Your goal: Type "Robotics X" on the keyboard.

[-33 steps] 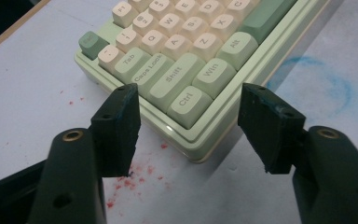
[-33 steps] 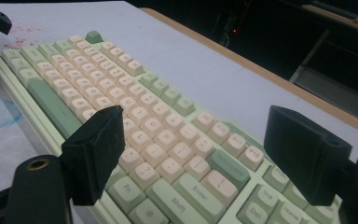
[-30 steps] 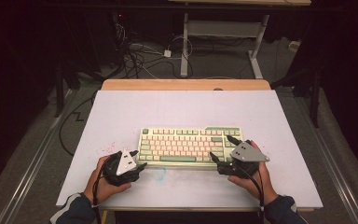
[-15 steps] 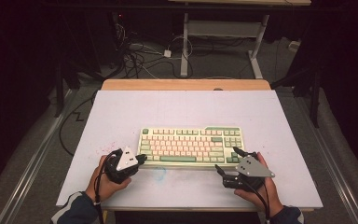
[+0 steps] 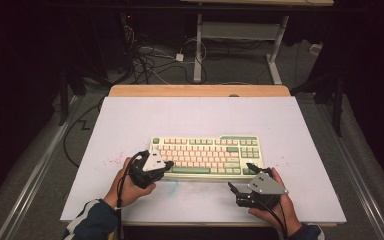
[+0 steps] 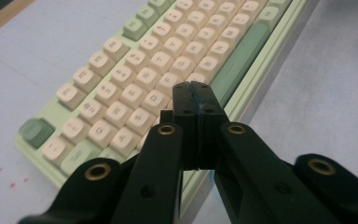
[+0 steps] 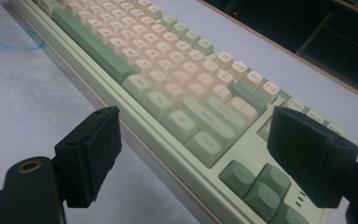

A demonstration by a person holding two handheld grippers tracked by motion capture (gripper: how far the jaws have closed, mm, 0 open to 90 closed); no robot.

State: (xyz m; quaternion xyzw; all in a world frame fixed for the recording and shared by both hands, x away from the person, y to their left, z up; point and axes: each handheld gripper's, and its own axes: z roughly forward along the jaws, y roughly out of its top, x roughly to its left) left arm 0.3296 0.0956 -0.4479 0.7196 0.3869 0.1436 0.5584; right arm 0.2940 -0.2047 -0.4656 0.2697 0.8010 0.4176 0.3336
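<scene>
I see the keyboard lying flat near the middle of the white table, long edge toward me. My left gripper sits at its near-left corner, jaws just closed, pads pressed together with nothing between them, tips above the lower key rows. My right gripper hangs just off the near-right corner, jaws spread wide and empty, one pad over bare table, the other over the keyboard's right end by the arrow keys.
</scene>
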